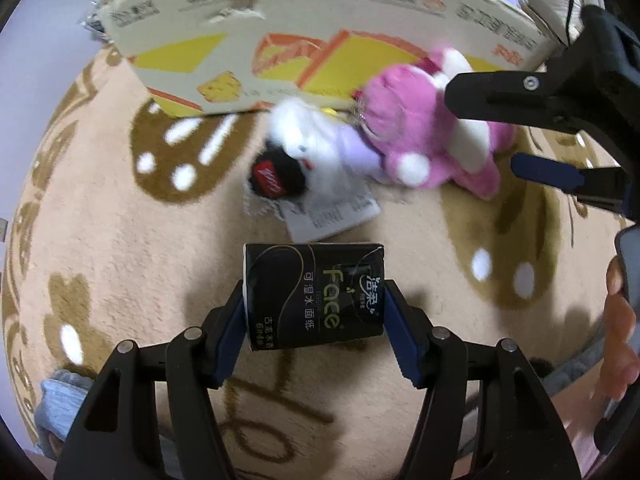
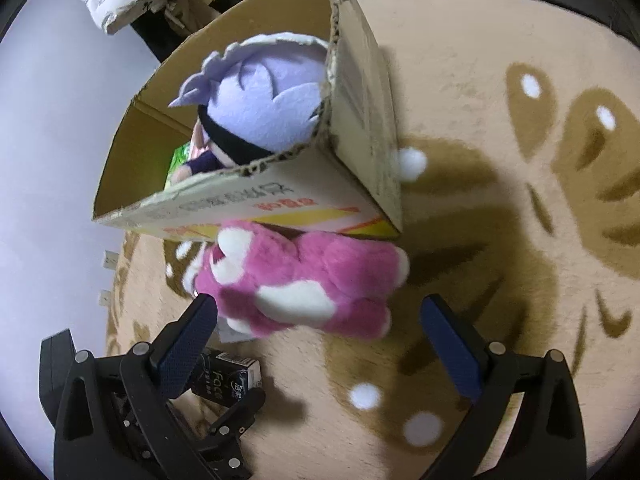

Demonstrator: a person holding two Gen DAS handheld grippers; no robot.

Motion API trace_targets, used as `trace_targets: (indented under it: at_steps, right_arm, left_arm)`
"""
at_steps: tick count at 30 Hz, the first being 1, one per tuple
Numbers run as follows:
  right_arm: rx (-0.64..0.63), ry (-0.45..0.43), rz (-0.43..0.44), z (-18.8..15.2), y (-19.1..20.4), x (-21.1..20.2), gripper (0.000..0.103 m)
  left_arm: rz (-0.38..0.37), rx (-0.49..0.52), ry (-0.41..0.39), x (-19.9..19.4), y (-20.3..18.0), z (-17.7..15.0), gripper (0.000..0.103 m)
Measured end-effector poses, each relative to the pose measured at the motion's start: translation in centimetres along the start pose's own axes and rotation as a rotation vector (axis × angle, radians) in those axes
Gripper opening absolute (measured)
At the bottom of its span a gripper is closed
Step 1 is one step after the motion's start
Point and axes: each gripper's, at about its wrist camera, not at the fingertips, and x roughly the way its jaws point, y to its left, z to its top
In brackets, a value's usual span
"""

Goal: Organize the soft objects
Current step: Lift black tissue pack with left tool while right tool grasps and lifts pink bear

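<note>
left wrist view
left gripper (image 1: 314, 320): blue pads pinch a black tissue pack (image 1: 314, 296) by its two long sides; pack sticks out ahead of the fingers, close above the beige rug (image 1: 120, 240)
pack contact with rug: cannot tell, lifted or resting
far of pack: white plush with purple body (image 1: 308, 148) lying on the rug, black-red bit and paper tag (image 1: 332, 216) beside it
far right: pink plush (image 1: 436, 136) lying against the near wall of the cardboard box (image 1: 280, 40)
right gripper (image 1: 532, 140): comes in from the right, one finger over the pink plush, other just near of it, not pressing
right edge: a hand (image 1: 618, 320) on the tool handle

right wrist view
right gripper: fingers spread wide, nothing gripped; pink plush (image 2: 304, 280) sits just far of the fingertips, nearer the left finger, apart from both pads
box: cardboard box (image 2: 360, 120) open on top, purple-haired doll (image 2: 260, 100) already inside, something green under it
tissue pack (image 2: 226, 376): near left, behind the left finger, in the other gripper

progress
done: at least one plush boxed
left: tissue pack, pink plush, white plush all outside the box
stage guess: middle; pack grabbed and ready to carry over, pink plush lined up for a grab
</note>
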Motion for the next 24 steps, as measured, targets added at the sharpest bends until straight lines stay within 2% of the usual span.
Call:
trace_targets:
  at_steps: [4, 9, 11, 13, 18, 21, 24]
  right_arm:
    - [0.06, -0.013, 0.071, 0.5, -0.1, 0.2, 0.103]
    - [0.132, -0.009, 0.079, 0.9, -0.6, 1.4, 0.103]
    - [0.138, -0.008, 0.052, 0.8, -0.4, 2.3, 0.103]
    - [0.153, -0.011, 0.055, 0.9, -0.6, 2.7, 0.103]
    - [0.198, -0.05, 0.065, 0.7, -1.1, 2.4, 0.103]
    - [0.173, -0.074, 0.05, 0.3, -1.0, 1.5, 0.094]
    - [0.164, -0.102, 0.032, -0.1, -0.7, 1.0, 0.088]
  left_arm:
    - [0.03, -0.002, -0.022, -0.3, 1.0, 0.5, 0.063]
    - [0.063, 0.007, -0.032, -0.3, 1.4, 1.3, 0.063]
    - [0.065, 0.006, -0.032, -0.2, 1.7, 1.6, 0.063]
    - [0.071, 0.002, -0.033, 0.1, 0.7, 1.4, 0.063]
    - [0.092, -0.027, -0.042, -0.9, 2.1, 0.5, 0.062]
    - [0.093, -0.052, -0.07, -1.4, 3.2, 0.4, 0.062]
    - [0.136, -0.054, -0.119, -2.5, 3.6, 0.3, 0.062]
